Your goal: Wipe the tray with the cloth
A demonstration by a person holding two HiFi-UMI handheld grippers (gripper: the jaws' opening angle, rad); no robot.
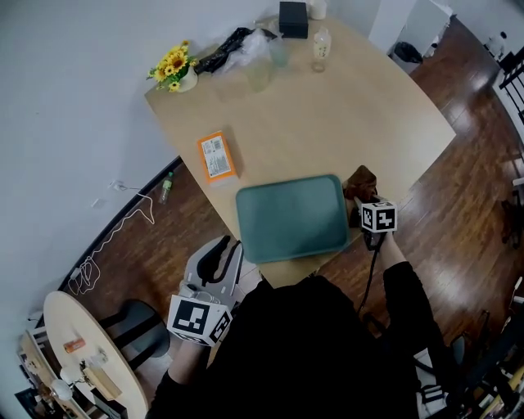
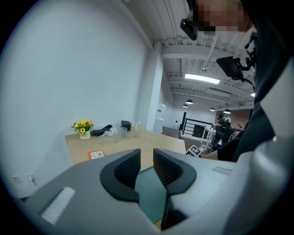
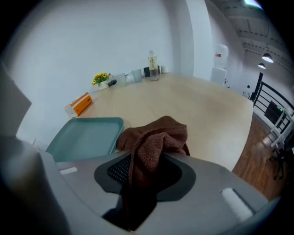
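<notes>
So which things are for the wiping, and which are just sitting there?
For the job:
- green tray
- brown cloth, on the table beside the tray
- right gripper, its jaws around the cloth

Just lying about:
- orange box
- sunflowers
- bottle
- black box
</notes>
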